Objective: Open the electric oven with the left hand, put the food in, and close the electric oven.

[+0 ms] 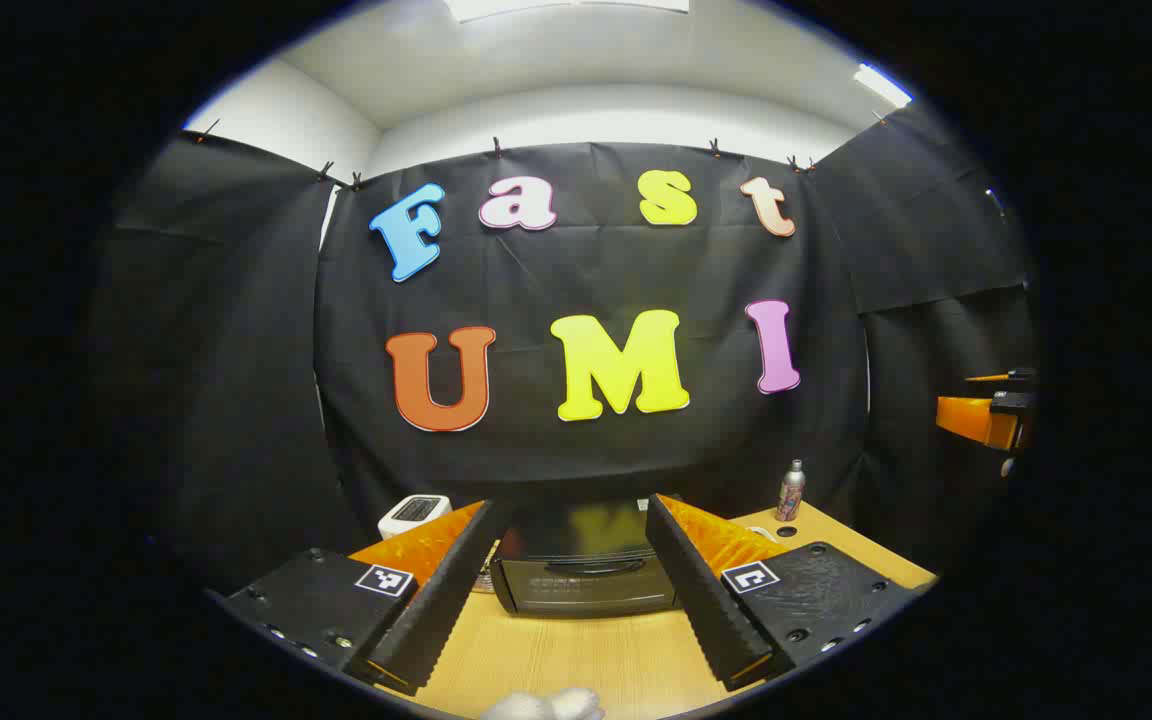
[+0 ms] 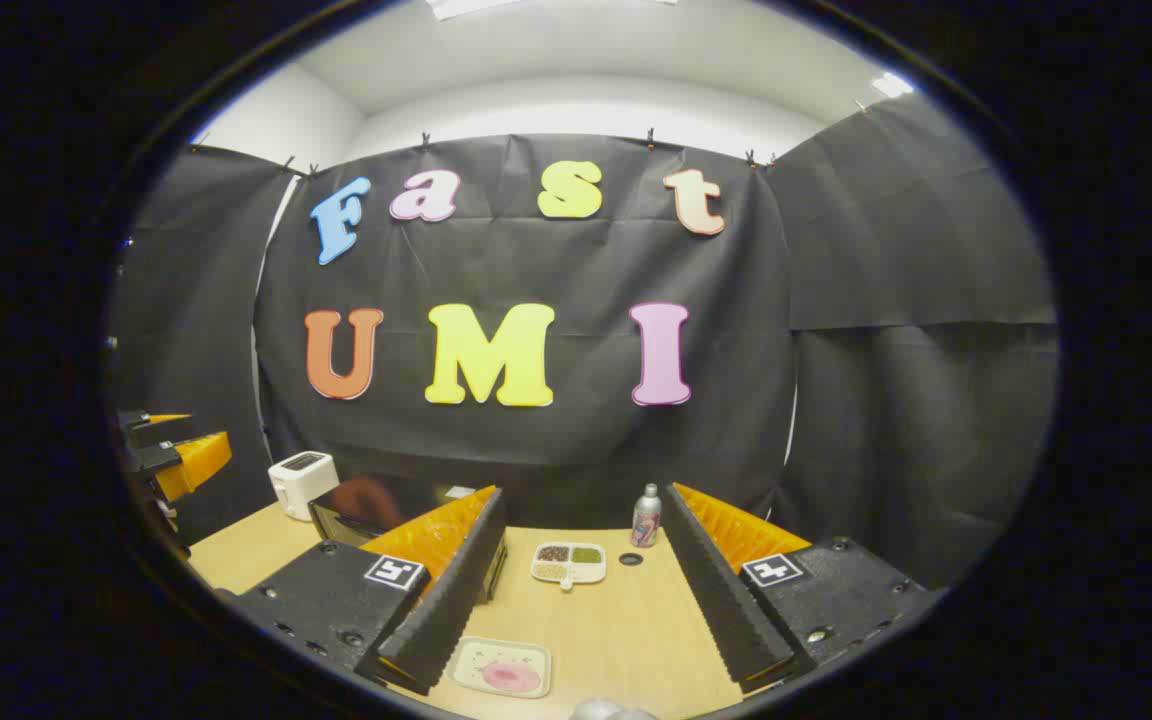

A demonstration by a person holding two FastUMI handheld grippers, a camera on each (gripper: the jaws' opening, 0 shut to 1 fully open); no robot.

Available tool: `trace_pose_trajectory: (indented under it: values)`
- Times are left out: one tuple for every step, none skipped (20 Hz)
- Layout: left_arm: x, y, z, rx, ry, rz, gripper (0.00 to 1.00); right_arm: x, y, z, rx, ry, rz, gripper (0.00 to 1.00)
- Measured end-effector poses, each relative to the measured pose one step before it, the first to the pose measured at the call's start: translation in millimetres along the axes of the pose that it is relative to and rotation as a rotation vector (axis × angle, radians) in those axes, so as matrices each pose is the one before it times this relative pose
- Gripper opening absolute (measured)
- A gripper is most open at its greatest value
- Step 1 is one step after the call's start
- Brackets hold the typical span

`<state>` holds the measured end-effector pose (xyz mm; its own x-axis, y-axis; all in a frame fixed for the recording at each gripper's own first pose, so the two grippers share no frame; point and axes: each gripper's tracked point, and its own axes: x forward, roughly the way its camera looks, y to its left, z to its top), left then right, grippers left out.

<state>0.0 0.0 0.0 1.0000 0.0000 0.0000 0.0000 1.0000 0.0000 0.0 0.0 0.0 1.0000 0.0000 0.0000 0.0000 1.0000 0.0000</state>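
The black electric oven (image 1: 576, 585) stands on the wooden table (image 1: 576, 655) with its door shut and its handle facing me. My left gripper (image 1: 574, 510) is open in front of it, apart from it, the oven framed between the fingers. In the right gripper view the oven (image 2: 361, 508) is at the left, partly behind one finger. A pale tray with pink food (image 2: 504, 668) lies on the table near my open right gripper (image 2: 584, 495), low between its fingers, with nothing held. Each gripper also appears off to the side in the other's view: the right gripper (image 1: 991, 415), the left gripper (image 2: 171, 450).
A white toaster (image 1: 414, 513) (image 2: 301, 480) stands left of the oven. A small metal bottle (image 1: 791, 490) (image 2: 646, 516) is at the back right. A white divided dish with seeds (image 2: 568, 562) lies mid-table, beside a small dark round spot (image 2: 630, 559).
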Motion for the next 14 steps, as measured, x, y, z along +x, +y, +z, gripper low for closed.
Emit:
trace_pose_trajectory:
  values:
    - [1.70, -2.48, 0.87, -0.00118, -0.00010, -0.00740, 0.96, -0.14, 0.69, -0.57, -0.00204, 0.00248, 0.00221, 0.96]
    - [1.10, 0.44, -0.82, 0.00167, 0.00094, 0.00296, 0.96, 0.21, 2.56, -0.08, -0.00323, 0.00118, 0.00089, 0.96]
    - [1.97, 1.36, 0.23, -0.00086, -0.00236, 0.00084, 0.96, -0.41, 0.82, 1.53, -0.00380, -0.00454, 0.00082, 0.96]
    - [2.14, -2.29, -0.65, -0.00438, -0.00089, -0.00350, 0.96, -0.13, 0.47, 1.31, -0.00395, -0.00295, -0.00206, 0.96]
    - [0.71, 0.41, -0.71, -0.00599, 0.00229, 0.00122, 1.00, -0.31, -0.07, 0.81, -0.00341, -0.00141, -0.00031, 0.96]
    - [1.26, -0.04, -1.38, -0.00411, 0.00112, -0.00187, 0.96, 0.72, 1.23, 0.30, -0.00097, -0.00218, -0.00039, 0.96]
    - [0.48, 0.74, -0.40, 0.00167, 0.00212, 0.00331, 1.00, -0.03, 0.80, 1.06, 0.00069, -0.00147, 0.00285, 0.96]
    - [0.97, 1.07, 0.24, 0.00205, -0.00081, 0.00175, 0.96, 0.68, 0.61, -0.27, 0.00006, 0.00052, 0.00011, 0.96]
    - [0.41, 0.31, 0.29, 0.00027, -0.00490, -0.00095, 0.96, 0.70, -0.82, -0.84, -0.00092, 0.00213, -0.00101, 0.96]
    - [0.87, -0.32, 0.53, 0.00190, -0.00085, 0.00048, 0.96, 0.80, -0.47, -1.84, 0.00014, 0.00380, -0.00185, 0.96]
    - [0.76, -0.17, -0.21, -0.00070, -0.00077, -0.00333, 0.96, 0.06, -0.01, -0.83, 0.00107, 0.00569, 0.00037, 0.96]
    - [1.64, -0.56, -2.22, -0.00116, 0.00140, -0.00118, 0.96, 0.57, -0.16, -1.18, 0.00221, 0.00219, -0.00048, 0.96]
    - [1.84, 0.23, -1.44, -0.00051, -0.00248, 0.00039, 0.96, -0.49, -0.29, 0.17, -0.00078, -0.00065, -0.00097, 0.96]
    - [3.00, -0.04, -0.66, 0.00045, -0.00104, 0.00100, 0.96, -0.15, -0.96, -0.10, -0.00145, -0.00152, -0.00245, 0.96]
